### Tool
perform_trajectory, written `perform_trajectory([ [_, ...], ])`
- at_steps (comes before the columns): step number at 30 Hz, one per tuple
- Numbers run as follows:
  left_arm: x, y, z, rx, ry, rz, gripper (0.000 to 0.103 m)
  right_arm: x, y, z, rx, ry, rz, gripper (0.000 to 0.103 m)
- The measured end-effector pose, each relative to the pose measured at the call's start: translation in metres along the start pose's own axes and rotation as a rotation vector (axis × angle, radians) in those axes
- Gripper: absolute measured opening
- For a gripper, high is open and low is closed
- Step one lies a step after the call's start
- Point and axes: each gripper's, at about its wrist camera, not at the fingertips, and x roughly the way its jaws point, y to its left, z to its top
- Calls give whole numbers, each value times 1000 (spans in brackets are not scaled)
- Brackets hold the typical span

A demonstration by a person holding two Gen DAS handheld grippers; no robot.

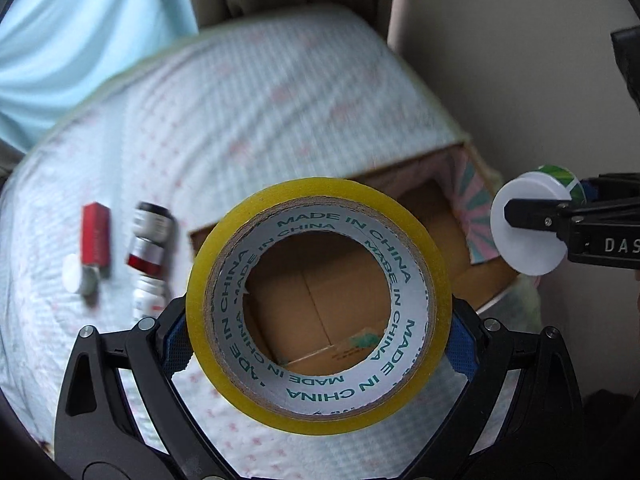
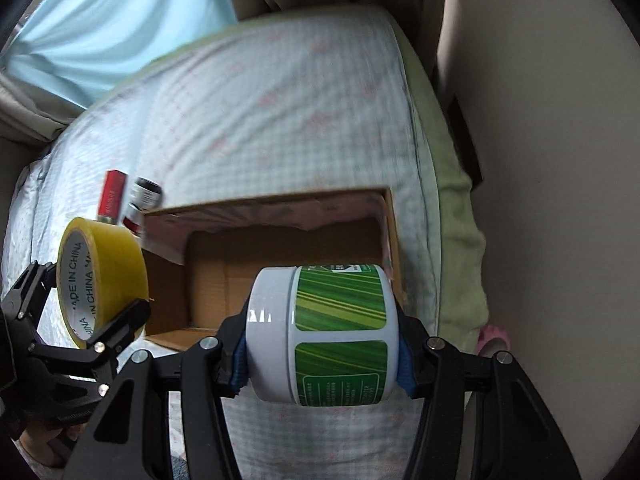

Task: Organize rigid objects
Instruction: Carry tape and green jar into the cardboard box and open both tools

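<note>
Left gripper (image 1: 319, 344) clamped on yellow roll of packing tape with white printed core (image 1: 318, 306), held on edge above near side of open brown cardboard box (image 1: 460, 236). Right gripper (image 2: 322, 354) clamped on white round plastic jar with green striped label (image 2: 322, 332), lying sideways over box's near right corner. Beyond, on pale checked bedsheet (image 1: 240, 112) left of box: red rectangular case (image 1: 95, 234), small white cap (image 1: 76, 274), dark-capped bottle with red band (image 1: 150, 240), all blurred.
</note>
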Motion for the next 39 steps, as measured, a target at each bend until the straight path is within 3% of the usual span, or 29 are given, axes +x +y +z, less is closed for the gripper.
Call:
perform_trajectory([
  [7, 92, -8, 2, 7, 171, 8, 97, 69, -6, 9, -18, 100, 15, 52],
  [10, 133, -4, -3, -5, 294, -20, 97, 96, 1, 10, -44, 136, -2, 52],
  [13, 152, -6, -9, 13, 336, -1, 97, 119, 6, 7, -51, 171, -5, 52],
  [16, 153, -12, -11, 52, 331, 6, 97, 121, 14, 7, -97, 155, -57, 52],
  [21, 140, -17, -7, 83, 286, 15, 98, 113, 16, 14, -68, 142, 22, 52],
  [22, 133, -18, -7, 84, 270, 7, 103, 111, 15, 17, -48, 129, 31, 52],
  [23, 126, -19, -8, 84, 254, 7, 103, 109, 13, 19, -35, 119, 24, 65],
  [24, 120, -19, -8, 93, 242, 13, 103, 105, 11, 22, -20, 105, 13, 100],
  [25, 114, -22, -12, 101, 231, 17, 103, 101, 9, 24, -9, 88, 35, 103],
  [27, 108, -21, -15, 114, 227, 22, 103, 92, 6, 27, 6, 71, 73, 103],
  [39, 54, 8, -31, 62, 181, 30, 103, 48, 12, 25, 7, 9, -5, 103],
])
